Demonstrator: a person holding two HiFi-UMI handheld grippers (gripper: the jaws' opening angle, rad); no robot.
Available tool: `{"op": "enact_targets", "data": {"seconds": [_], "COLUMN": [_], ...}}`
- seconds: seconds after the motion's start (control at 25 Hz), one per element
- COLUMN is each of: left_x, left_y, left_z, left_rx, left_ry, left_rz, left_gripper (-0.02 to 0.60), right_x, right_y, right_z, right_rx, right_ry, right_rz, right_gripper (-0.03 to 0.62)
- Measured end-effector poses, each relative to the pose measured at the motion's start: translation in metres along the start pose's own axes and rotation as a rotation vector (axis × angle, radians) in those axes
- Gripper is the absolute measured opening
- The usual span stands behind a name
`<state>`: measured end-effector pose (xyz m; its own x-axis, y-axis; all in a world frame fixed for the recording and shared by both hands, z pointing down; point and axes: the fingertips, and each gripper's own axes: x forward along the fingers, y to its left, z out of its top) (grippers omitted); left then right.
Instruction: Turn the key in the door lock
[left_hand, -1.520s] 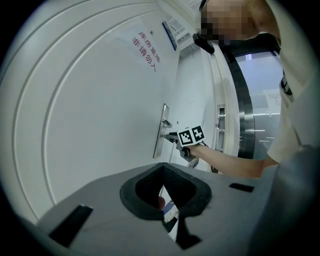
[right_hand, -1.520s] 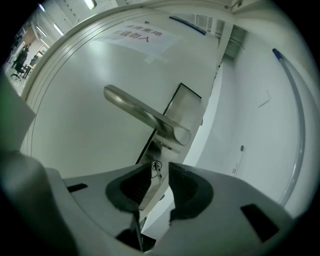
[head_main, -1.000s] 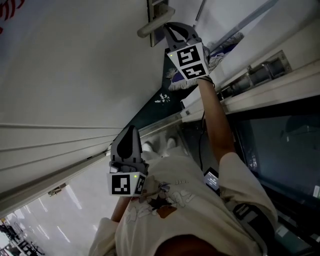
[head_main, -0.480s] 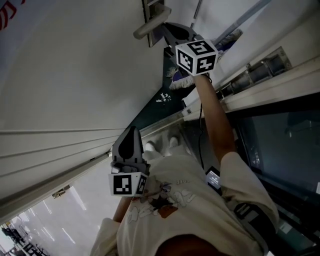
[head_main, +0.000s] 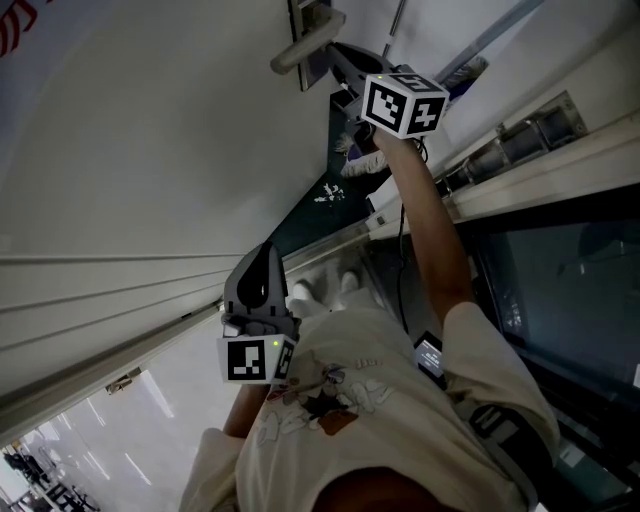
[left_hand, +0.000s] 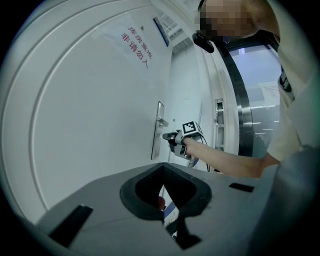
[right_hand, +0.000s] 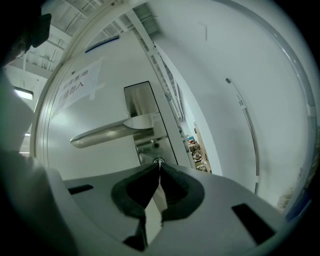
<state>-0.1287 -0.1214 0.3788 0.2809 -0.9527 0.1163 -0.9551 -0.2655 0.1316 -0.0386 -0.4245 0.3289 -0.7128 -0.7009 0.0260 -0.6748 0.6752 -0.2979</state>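
**Right gripper rolls at the door lock**

Since a second ago the right gripper (head_main: 335, 55) has rolled about its own line, its marker cube (head_main: 405, 103) turning fresh faces to the head view, while its tips have kept their place at the steel lock plate (right_hand: 145, 107) on the white door (head_main: 150, 150). In the right gripper view the jaws are pinched together. Their tips meet right at the round lock cylinder (right_hand: 158, 161), which sits in the plate just below the lever handle (right_hand: 112, 131); the key itself cannot be made out at the tips. The person's bare arm (head_main: 430, 230) reaches out to that gripper. The left gripper (head_main: 265, 252) has not shifted: it is held close to the person's chest, well apart from the lock, pointing along the door. Its own view shows its jaws closed as well, with nothing between them, and looks across at the right gripper at the plate. A sign with red characters (left_hand: 135, 42) sits higher up on the same white face, and a dark floor mat (head_main: 300, 225) lies on the floor beside the door
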Motion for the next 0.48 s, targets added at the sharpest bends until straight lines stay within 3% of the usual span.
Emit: {"op": "enact_targets", "data": {"seconds": [0.48], "left_x": [0.083], "left_y": [0.001], "left_z": [0.026], "left_rx": [0.060], "left_ry": [-0.039], "left_rz": [-0.022], "left_gripper": [0.003], "right_x": [0.000], "right_y": [-0.001], "right_z": [0.001], "right_rx": [0.095], "right_ry": [0.007], "right_rz": [0.005], "right_gripper": [0.014]}}
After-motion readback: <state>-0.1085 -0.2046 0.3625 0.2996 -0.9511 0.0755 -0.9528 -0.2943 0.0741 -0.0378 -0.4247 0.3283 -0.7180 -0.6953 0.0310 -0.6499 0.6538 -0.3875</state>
